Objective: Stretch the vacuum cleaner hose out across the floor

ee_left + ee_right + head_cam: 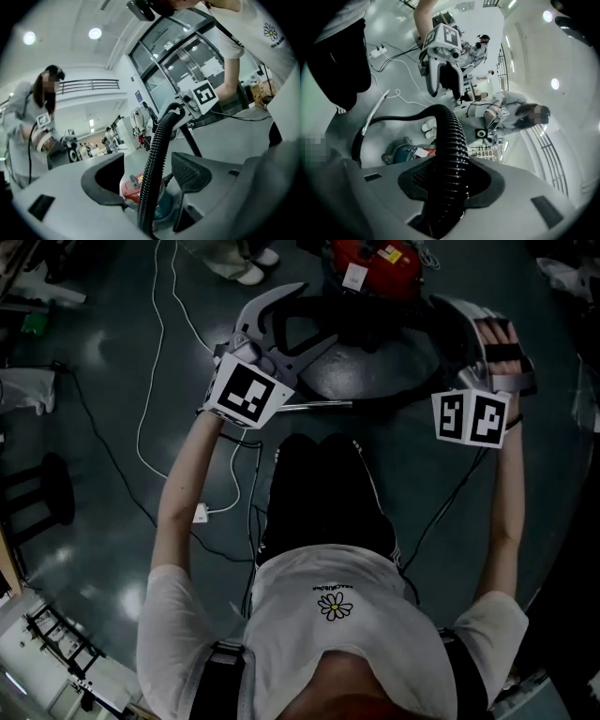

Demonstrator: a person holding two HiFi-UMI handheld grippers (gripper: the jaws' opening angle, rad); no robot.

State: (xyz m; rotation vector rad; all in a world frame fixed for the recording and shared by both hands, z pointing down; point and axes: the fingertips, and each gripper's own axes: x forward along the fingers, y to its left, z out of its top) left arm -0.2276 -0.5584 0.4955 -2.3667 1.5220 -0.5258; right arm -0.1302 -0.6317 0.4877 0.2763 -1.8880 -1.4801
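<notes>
We see the right claw (451,180) clamped on the black hose (452,136), which is held up above the floor (103,362). The left claw (154,166) stands apart (the hose runs between its jaws, against one pad). The red vacuum (370,259) sits beyond.

Glossy dark-grey floor (103,474), strewn with cables.
A red vacuum cleaner (375,263) stands at the far edge. A white cable (148,381) trails to a white plug (201,514), beside a thin black cable (106,451).
</notes>
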